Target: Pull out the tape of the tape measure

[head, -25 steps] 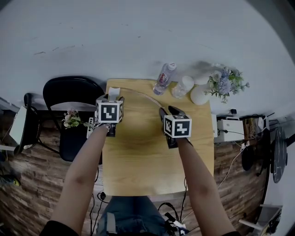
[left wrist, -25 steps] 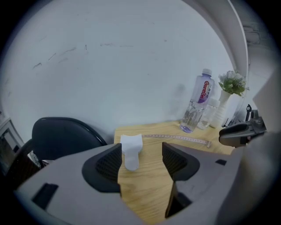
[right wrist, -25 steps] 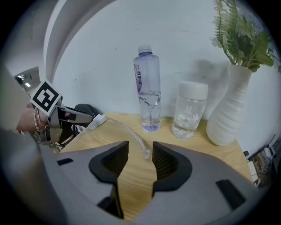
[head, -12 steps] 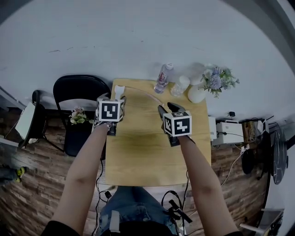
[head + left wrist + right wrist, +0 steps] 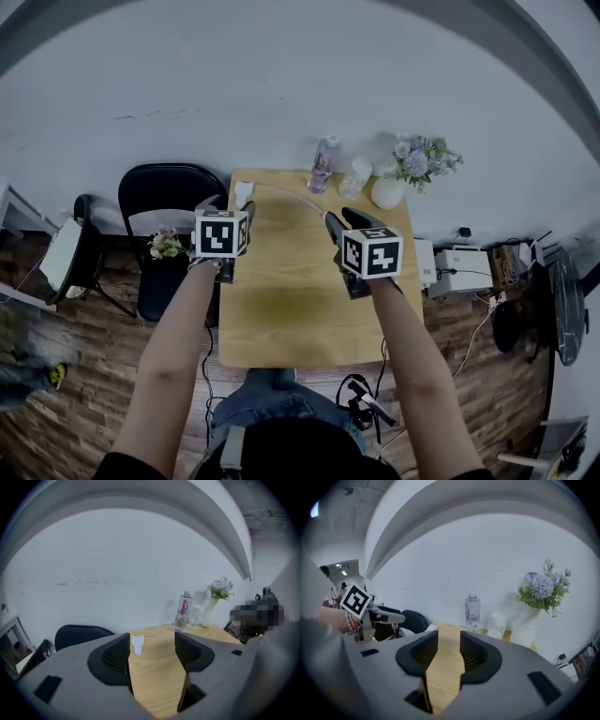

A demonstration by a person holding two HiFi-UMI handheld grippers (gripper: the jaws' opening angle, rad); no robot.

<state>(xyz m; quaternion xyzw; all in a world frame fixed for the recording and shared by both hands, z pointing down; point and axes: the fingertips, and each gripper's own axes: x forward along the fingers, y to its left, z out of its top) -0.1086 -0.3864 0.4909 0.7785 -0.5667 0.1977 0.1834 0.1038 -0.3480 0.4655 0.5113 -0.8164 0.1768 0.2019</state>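
The white tape measure [image 5: 242, 192] lies at the far left corner of the wooden table [image 5: 300, 300]. Its thin tape [image 5: 292, 194] curves rightward along the table's far side. In the left gripper view the tape measure [image 5: 137, 644] shows beyond the jaws, apart from them. My left gripper [image 5: 230, 202] hovers just short of it, open and empty [image 5: 152, 651]. My right gripper [image 5: 342, 221] hangs near the tape's right end. Its jaws [image 5: 449, 651] are closing with only bare table between them; they hold nothing.
A clear water bottle [image 5: 322, 166], a translucent cup [image 5: 357, 176] and a white vase of flowers [image 5: 389, 192] stand along the far right edge. A black chair [image 5: 173, 202] sits left of the table. White boxes and cables [image 5: 455, 272] lie on the floor at the right.
The head view has pulled back, so the table looks smaller. Both grippers keep about the same places over the table's far half. The tape still lies in its arc.
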